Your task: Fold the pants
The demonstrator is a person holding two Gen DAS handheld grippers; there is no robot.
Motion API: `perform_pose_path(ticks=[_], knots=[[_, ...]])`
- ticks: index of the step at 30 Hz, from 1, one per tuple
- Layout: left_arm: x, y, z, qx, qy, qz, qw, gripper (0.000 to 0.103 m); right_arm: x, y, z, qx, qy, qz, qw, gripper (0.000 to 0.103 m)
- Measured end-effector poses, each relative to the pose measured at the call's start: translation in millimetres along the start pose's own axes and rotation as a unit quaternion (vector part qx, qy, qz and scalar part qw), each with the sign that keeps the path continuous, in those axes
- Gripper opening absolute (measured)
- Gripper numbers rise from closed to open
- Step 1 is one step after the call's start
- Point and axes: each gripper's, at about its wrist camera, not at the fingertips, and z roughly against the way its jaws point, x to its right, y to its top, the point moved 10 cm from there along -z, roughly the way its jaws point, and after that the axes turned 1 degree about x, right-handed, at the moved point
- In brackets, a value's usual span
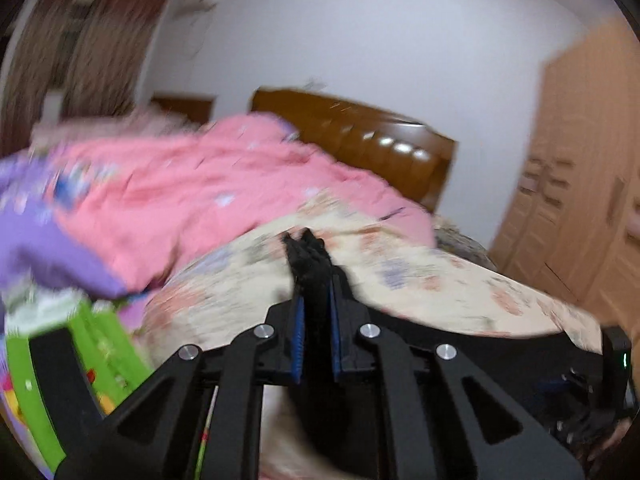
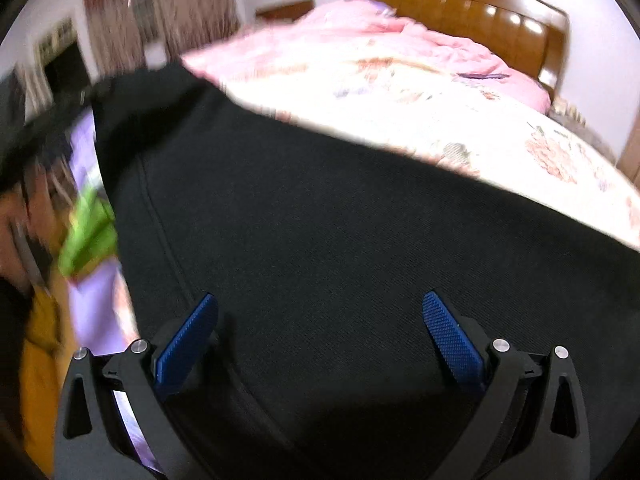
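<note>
The black pants (image 2: 320, 232) lie spread over the near part of the bed in the right wrist view, a seam running down their left side. My right gripper (image 2: 320, 304) is open just above them, its blue pads (image 2: 188, 340) wide apart and empty. In the left wrist view my left gripper (image 1: 310, 252) is shut on a bunched fold of the black pants (image 1: 316, 300), held up above the floral bedspread (image 1: 420, 276). The frames are motion-blurred.
A pink quilt (image 1: 192, 184) is heaped on the far side of the bed, before a brown wooden headboard (image 1: 360, 132). A purple and green cloth (image 1: 60, 280) lies at the left. A wooden wardrobe (image 1: 580, 184) stands at the right.
</note>
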Motion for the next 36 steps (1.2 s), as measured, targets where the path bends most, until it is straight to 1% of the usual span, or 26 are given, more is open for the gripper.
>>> perform_pose_path(ticks=[2,4,5,7,8,10,11,12,13,14,15,16,17,18,19,20,22,23,25,27,28,30,31,32,34,36], knots=[[51,5,12,0.015,-0.018,-0.051,0.9984,0.010,34,11,34,0.056,0.009,-0.097,0.994,0.099],[121,1,27,0.026,-0.060,-0.105,0.9923,0.010,65,14,64,0.090,0.005,-0.155,0.984,0.099],[140,-4,31,0.028,-0.072,-0.120,0.9898,0.010,81,15,80,0.103,-0.003,-0.176,0.979,0.099],[197,-27,40,0.021,-0.113,-0.165,0.9795,0.010,109,14,106,0.123,-0.014,-0.209,0.970,0.099],[228,-48,43,0.010,-0.138,-0.189,0.9722,0.010,121,12,117,0.130,-0.017,-0.225,0.965,0.099],[266,-89,39,-0.027,-0.169,-0.228,0.9585,0.010,143,3,132,0.133,-0.016,-0.257,0.957,0.099],[279,-109,34,-0.044,-0.176,-0.245,0.9523,0.010,150,-3,133,0.125,-0.011,-0.271,0.954,0.099],[292,-137,27,-0.076,-0.187,-0.262,0.9438,0.010,153,-10,130,0.114,-0.005,-0.281,0.953,0.099],[300,-155,22,-0.098,-0.197,-0.269,0.9376,0.012,154,-16,125,0.099,0.002,-0.286,0.953,0.099],[306,-172,19,-0.109,-0.200,-0.279,0.9328,0.022,152,-23,121,0.089,0.005,-0.288,0.953,0.099],[307,-176,21,-0.103,-0.199,-0.286,0.9317,0.027,149,-29,115,0.073,0.010,-0.288,0.955,0.099],[309,-176,29,-0.094,-0.209,-0.288,0.9298,0.044,145,-32,111,0.062,0.016,-0.286,0.956,0.099],[307,-172,36,-0.088,-0.217,-0.281,0.9306,0.065,138,-33,107,0.053,0.025,-0.282,0.958,0.099],[303,-163,48,-0.069,-0.221,-0.269,0.9347,0.074,134,-35,104,0.046,0.037,-0.279,0.958,0.099],[297,-152,60,-0.044,-0.218,-0.258,0.9402,0.088,124,-35,100,0.037,0.057,-0.277,0.958,0.099],[281,-135,76,-0.012,-0.209,-0.241,0.9477,0.096,116,-35,97,0.031,0.075,-0.276,0.958,0.099],[257,-119,92,0.011,-0.189,-0.217,0.9577,0.101,92,-34,86,0.003,0.128,-0.272,0.954,0.099],[241,-116,94,0.011,-0.170,-0.207,0.9633,0.101,80,-37,78,-0.020,0.142,-0.270,0.952,0.099],[197,-119,85,-0.012,-0.105,-0.206,0.9727,0.101,61,-43,63,-0.061,0.157,-0.262,0.950,0.099],[157,-126,74,-0.043,-0.042,-0.209,0.9762,0.101,43,-47,50,-0.088,0.174,-0.254,0.947,0.099],[143,-130,73,-0.056,-0.026,-0.206,0.9766,0.101,34,-48,42,-0.099,0.174,-0.247,0.948,0.099],[123,-136,70,-0.069,-0.002,-0.201,0.9771,0.101,23,-42,34,-0.107,0.162,-0.224,0.955,0.099],[120,-138,69,-0.072,0.002,-0.200,0.9772,0.101,15,-36,27,-0.112,0.166,-0.217,0.955,0.099],[120,-139,67,-0.075,0.003,-0.198,0.9774,0.101,9,-33,23,-0.116,0.170,-0.215,0.955,0.098],[123,-145,64,-0.083,-0.006,-0.196,0.9770,0.101,0,-25,9,-0.119,0.160,-0.205,0.958,0.095],[124,-147,53,-0.091,-0.010,-0.206,0.9741,0.101,3,-18,2,-0.099,0.134,-0.208,0.964,0.075]])
